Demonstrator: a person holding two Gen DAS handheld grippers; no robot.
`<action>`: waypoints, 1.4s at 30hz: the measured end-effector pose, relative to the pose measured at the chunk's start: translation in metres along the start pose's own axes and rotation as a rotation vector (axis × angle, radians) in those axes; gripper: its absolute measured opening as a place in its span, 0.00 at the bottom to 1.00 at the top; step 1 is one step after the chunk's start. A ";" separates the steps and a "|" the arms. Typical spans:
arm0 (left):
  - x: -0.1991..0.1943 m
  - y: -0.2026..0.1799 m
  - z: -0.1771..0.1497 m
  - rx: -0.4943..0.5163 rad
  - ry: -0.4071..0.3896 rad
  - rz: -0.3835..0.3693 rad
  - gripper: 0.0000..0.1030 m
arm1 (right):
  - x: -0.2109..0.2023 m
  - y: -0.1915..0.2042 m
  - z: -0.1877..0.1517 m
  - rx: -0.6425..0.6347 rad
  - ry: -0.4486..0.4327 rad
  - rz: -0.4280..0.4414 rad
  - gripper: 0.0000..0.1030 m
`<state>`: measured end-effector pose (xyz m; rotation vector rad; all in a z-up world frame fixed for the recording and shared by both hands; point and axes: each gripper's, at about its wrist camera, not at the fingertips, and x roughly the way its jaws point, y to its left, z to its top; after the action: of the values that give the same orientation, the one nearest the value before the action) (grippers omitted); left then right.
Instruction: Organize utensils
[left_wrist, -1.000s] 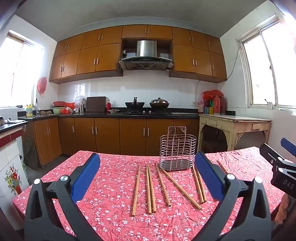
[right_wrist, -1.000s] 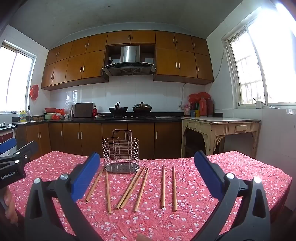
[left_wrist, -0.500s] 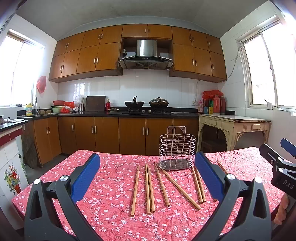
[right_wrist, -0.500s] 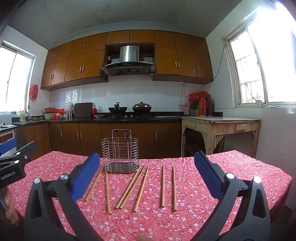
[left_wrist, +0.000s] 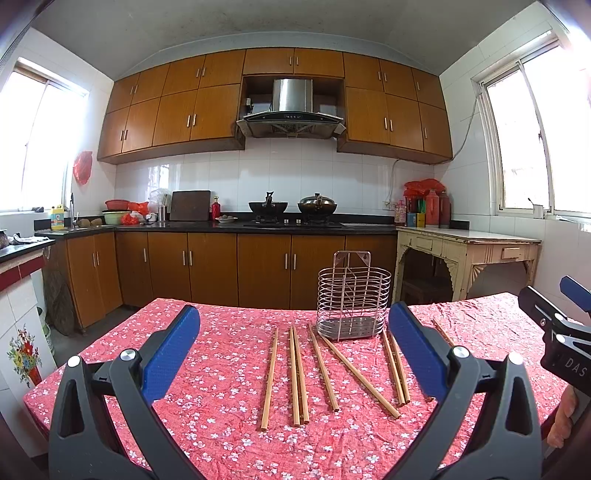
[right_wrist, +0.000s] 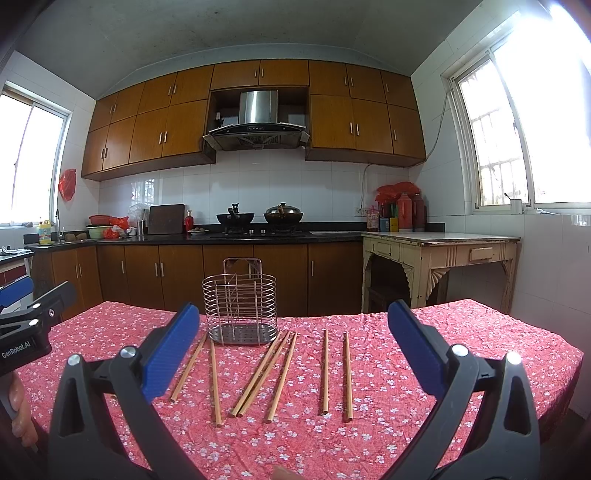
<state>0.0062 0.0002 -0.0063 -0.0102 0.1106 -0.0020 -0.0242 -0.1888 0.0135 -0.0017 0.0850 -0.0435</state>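
I hold both grippers above the near edge of the table (left_wrist: 207, 406), and nothing is between the fingers of either one. The left gripper (left_wrist: 295, 347) has its blue pads (left_wrist: 171, 356) spread wide apart; the right gripper (right_wrist: 293, 345) stands just as wide. Neither touches a thing.

The chopsticks (left_wrist: 295, 376) lie loose on the red flowered cloth (right_wrist: 424, 387), all pointing roughly away from me. Through the left camera I count a single stick on the left, a close pair touching along their length, then two sticks that fan out from the rack's foot, and another close pair to the right, partly hidden behind my right-hand pad. One more stick end shows beyond that pad. Through the right camera the same spread (right_wrist: 280, 373) reads as two sticks left of the rack, three bunched in the middle and two parallel ones well apart on the right.

The wire rack (left_wrist: 354, 301) stands upright at the far ends of the sticks, with no stick in it that I can see. In the right view it (right_wrist: 240, 306) sits left of centre.

The right gripper's body (left_wrist: 557, 332) shows at the left view's right edge, with a fingertip of a hand (left_wrist: 563, 417) below it
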 end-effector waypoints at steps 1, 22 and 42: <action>0.000 0.000 0.001 -0.001 0.001 0.001 0.98 | 0.000 0.000 0.000 0.000 0.000 0.000 0.96; 0.001 0.000 -0.001 -0.004 0.002 0.002 0.98 | 0.001 0.002 -0.002 0.003 0.003 0.000 0.96; 0.003 -0.001 -0.004 -0.005 0.004 0.000 0.98 | 0.005 0.000 -0.007 0.010 0.008 0.002 0.96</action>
<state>0.0087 -0.0004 -0.0108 -0.0156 0.1150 -0.0017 -0.0200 -0.1888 0.0066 0.0087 0.0926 -0.0421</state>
